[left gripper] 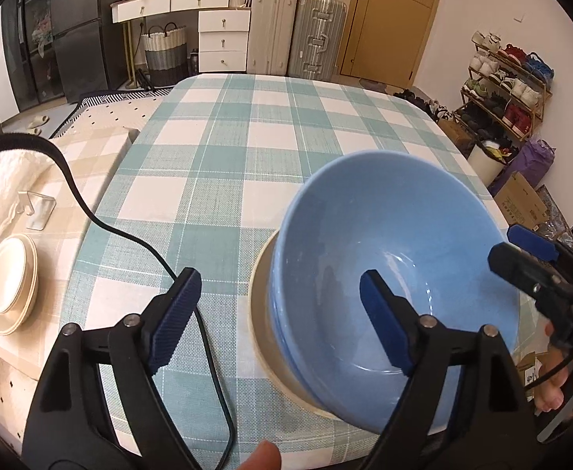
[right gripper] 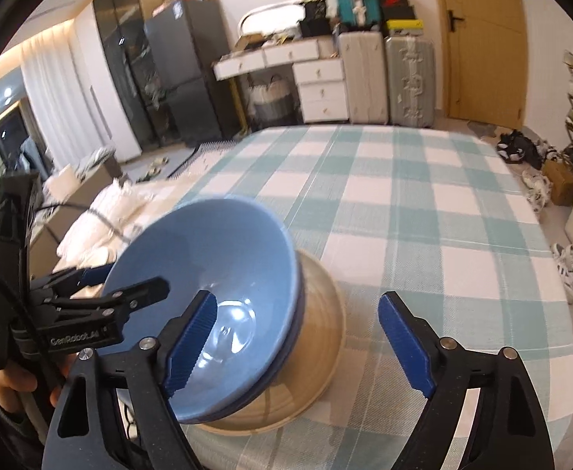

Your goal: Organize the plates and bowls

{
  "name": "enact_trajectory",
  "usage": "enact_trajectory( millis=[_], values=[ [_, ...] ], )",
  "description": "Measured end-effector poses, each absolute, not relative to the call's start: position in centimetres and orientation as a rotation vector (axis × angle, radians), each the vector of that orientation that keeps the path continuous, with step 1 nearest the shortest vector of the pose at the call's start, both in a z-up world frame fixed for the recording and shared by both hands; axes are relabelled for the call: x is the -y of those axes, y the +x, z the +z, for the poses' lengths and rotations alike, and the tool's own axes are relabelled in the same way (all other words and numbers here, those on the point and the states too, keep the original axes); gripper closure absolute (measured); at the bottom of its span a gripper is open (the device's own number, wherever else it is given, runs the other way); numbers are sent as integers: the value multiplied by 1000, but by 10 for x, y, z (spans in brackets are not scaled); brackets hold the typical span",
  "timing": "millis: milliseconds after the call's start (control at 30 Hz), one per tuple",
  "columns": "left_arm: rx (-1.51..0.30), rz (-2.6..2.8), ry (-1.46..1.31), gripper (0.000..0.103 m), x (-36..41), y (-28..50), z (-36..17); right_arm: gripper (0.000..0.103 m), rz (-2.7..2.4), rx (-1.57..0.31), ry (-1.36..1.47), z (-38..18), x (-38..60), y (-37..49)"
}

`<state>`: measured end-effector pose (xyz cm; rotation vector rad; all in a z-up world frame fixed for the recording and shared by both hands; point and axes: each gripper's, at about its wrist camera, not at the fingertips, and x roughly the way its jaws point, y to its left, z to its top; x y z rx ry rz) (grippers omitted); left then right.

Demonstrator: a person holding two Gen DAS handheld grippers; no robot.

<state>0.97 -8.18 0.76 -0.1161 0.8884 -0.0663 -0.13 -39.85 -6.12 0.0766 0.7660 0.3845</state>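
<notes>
Left wrist view: we see the blue bowl (left gripper: 396, 274) nested in a beige bowl (left gripper: 263, 313) on the checked tablecloth (left gripper: 227, 149), our left gripper (left gripper: 278, 313) spread wide around its near rim, gripping nothing. Our right gripper (right gripper: 298, 340) gapes too, empty, one finger inside the bowl. Plates (left gripper: 10, 284) are stacked far left.

The blue bowl (left gripper: 396, 274) hides most of the beige bowl (left gripper: 265, 313) it sits in; only the beige rim and outer wall show on one side. A second blue rim shows just beneath the top one in the right wrist view, too thin to tell if it is another bowl. At the table's left edge, the stacked cream plates (left gripper: 10, 284) cannot be counted. The right wrist view is blurred.
</notes>
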Motion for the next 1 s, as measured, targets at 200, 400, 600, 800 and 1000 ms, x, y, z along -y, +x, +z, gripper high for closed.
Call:
enact_trajectory(
  millis=[200,400,600,800,1000],
  values=[
    [-829,-91,-143,2,74,-1,13,16,337,-690,73,-56,406,-8],
    [-779,-67,-151,2,63,-10,20,15,340,-657,55,-56,404,-13],
    [-675,-66,-159,2,55,-26,32,13,359,-639,131,-56,415,-18],
    [-602,-43,-136,2,49,-42,41,13,312,-572,120,-49,427,-28],
    [-554,-25,-140,2,38,-60,44,9,285,-477,55,-38,436,-46]
  ],
)
